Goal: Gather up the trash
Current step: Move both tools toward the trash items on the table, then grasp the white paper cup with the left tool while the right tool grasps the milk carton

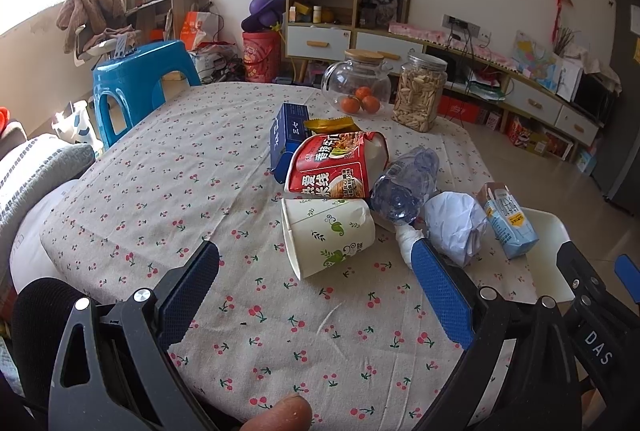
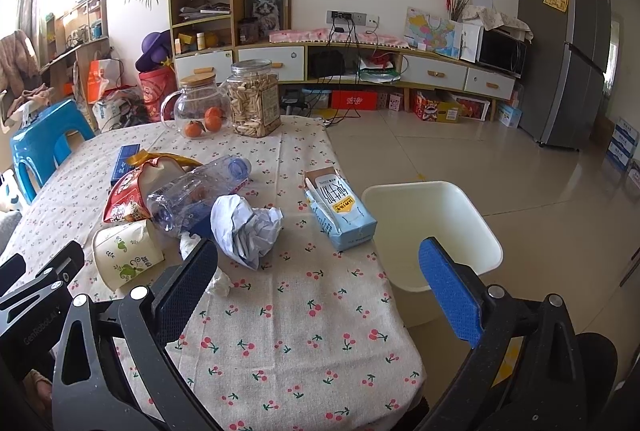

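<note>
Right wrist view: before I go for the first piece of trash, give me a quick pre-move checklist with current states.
1. Right gripper open, nothing between its fingers: ok.
2. Left gripper open and empty: ok.
3. White bin beside the table edge, mouth unobstructed: ok.
4. Milk carton lies apart from the pile, nearest the bin, free to grasp: ok.
5. Crumpled paper touches the plastic bottle; lifting it may shift the bottle: not ok.
6. Whether the paper cup and carton are empty: cannot tell.
</note>
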`<action>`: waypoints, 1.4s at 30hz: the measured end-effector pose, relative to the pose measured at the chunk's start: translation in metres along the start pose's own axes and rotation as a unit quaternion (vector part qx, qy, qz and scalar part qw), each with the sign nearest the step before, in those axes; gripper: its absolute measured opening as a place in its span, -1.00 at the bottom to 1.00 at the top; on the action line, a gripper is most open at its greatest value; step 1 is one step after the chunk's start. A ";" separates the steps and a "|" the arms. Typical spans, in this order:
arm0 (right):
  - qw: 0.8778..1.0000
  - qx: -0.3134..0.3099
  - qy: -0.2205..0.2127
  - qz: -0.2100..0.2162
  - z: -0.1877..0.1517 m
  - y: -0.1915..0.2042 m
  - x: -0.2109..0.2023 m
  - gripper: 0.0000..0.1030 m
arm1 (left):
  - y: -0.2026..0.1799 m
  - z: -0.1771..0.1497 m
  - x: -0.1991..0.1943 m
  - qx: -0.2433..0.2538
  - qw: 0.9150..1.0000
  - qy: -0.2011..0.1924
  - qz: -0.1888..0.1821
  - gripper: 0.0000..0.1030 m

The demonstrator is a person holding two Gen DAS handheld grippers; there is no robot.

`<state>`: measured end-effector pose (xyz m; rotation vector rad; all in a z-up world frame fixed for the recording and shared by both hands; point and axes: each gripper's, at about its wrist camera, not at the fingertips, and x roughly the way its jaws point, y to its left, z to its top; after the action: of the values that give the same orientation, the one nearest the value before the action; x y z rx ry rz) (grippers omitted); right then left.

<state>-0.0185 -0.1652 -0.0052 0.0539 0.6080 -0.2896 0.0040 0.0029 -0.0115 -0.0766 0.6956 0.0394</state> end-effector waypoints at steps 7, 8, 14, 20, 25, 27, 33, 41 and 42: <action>1.000 0.000 0.020 0.017 0.004 -0.004 0.011 0.87 | 0.011 0.009 0.011 -0.015 1.000 0.018 0.007 0.86; 0.999 0.000 0.027 0.022 0.008 -0.005 0.015 0.87 | 0.016 0.014 0.014 -0.022 1.000 0.020 0.009 0.86; 0.995 0.036 0.075 0.062 0.037 -0.023 0.049 0.87 | 0.055 0.057 0.055 -0.054 0.996 0.072 -0.011 0.87; 0.985 0.053 0.136 0.094 0.058 -0.033 0.092 0.87 | 0.045 0.052 0.111 0.031 0.977 0.198 -0.066 0.87; 0.976 0.067 0.175 0.114 0.057 -0.045 0.116 0.87 | 0.015 0.045 0.127 0.185 0.959 0.212 -0.039 0.87; 0.970 0.088 0.192 0.119 0.055 -0.052 0.126 0.87 | 0.004 0.049 0.132 0.239 0.947 0.212 -0.037 0.87; 0.941 0.172 0.242 0.165 0.051 -0.066 0.143 0.87 | -0.039 0.036 0.139 0.390 0.894 0.216 -0.052 0.87; 0.947 0.175 0.239 0.127 0.051 -0.079 0.146 0.87 | -0.043 0.027 0.159 0.375 0.896 0.234 -0.038 0.42; 0.946 0.179 0.241 0.122 0.050 -0.083 0.148 0.87 | -0.038 0.032 0.159 0.358 0.902 0.235 -0.047 0.34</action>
<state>0.1015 -0.2891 -0.0454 0.5612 1.0183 -0.1398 0.1483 -0.0307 -0.0869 0.6090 1.1516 -0.3398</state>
